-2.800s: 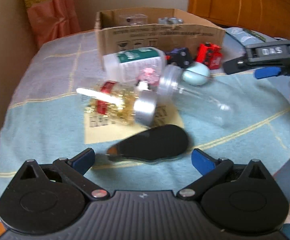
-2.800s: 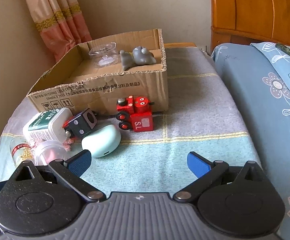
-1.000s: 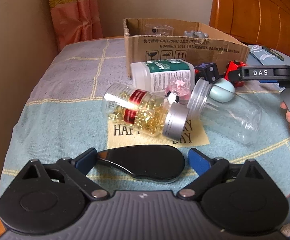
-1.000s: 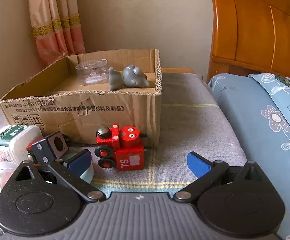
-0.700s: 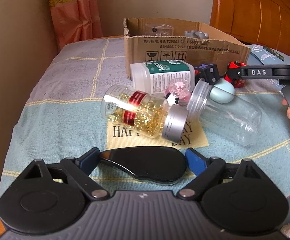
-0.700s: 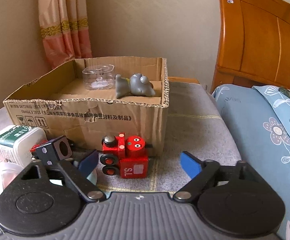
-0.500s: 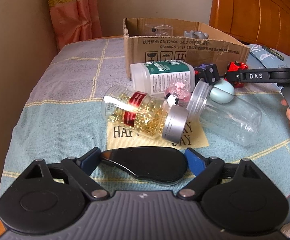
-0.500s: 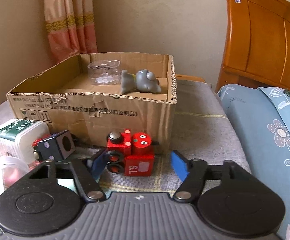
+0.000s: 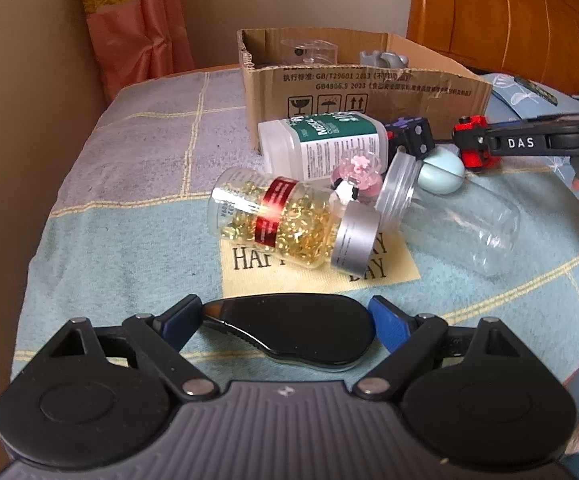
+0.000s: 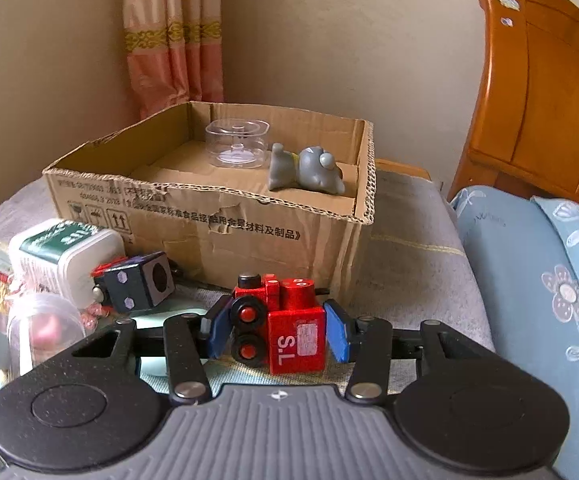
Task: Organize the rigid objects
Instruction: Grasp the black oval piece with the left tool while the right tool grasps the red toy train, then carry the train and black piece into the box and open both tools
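red toy train [image 10: 285,322] btwn right tongs [image 10: 279,330], pinched, left tongs [image 9: 287,320] spread round black case [image 9: 293,330]

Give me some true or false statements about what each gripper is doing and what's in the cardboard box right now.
1. The right gripper has its blue pads on either side of the red toy train. True.
2. The left gripper is shut on the capsule bottle. False: the bottle lies free on the blanket ahead; the gripper's open fingers flank a black oval case.
3. The cardboard box holds a grey toy figure and a clear plastic container. True.
4. The empty clear jar stands upright. False: it lies on its side.
5. The white bottle with the green label is inside the box. False: it lies outside, against the box's front wall.
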The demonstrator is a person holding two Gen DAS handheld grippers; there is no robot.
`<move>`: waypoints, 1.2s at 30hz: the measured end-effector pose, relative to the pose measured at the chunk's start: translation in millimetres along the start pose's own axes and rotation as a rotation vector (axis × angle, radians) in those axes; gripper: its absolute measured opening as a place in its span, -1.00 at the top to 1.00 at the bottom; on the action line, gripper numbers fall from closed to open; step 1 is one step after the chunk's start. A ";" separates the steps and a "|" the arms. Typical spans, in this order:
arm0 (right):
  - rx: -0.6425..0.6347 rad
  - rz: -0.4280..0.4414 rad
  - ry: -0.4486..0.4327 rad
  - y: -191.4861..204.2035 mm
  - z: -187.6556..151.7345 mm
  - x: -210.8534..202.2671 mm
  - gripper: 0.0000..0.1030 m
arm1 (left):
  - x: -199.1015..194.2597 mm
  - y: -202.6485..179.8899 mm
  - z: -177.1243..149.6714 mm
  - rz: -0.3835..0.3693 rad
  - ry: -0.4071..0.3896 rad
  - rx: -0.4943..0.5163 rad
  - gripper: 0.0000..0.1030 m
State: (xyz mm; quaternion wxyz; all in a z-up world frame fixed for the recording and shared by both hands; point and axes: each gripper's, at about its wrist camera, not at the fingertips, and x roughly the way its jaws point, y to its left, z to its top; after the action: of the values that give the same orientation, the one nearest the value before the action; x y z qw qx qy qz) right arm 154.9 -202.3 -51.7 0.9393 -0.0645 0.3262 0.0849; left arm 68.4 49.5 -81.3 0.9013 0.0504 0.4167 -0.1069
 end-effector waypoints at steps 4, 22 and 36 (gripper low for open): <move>-0.030 0.008 0.015 0.8 -0.1 -3.2 -0.04 | -4.0 2.6 0.6 0.016 0.010 0.036 -0.73; -0.158 0.111 0.015 -0.8 37.7 -44.1 -0.04 | -44.4 13.6 63.3 -0.025 0.004 0.178 -0.73; -0.175 0.112 -0.040 -2.1 115.7 -32.1 -0.04 | -36.8 0.2 168.5 -0.061 -0.080 0.223 -0.73</move>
State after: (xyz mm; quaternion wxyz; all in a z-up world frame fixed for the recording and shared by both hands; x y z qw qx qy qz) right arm 200.2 -187.7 58.6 0.9302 -0.1263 0.3018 0.1666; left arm 170.0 25.0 55.9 0.9024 0.1335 0.3671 -0.1819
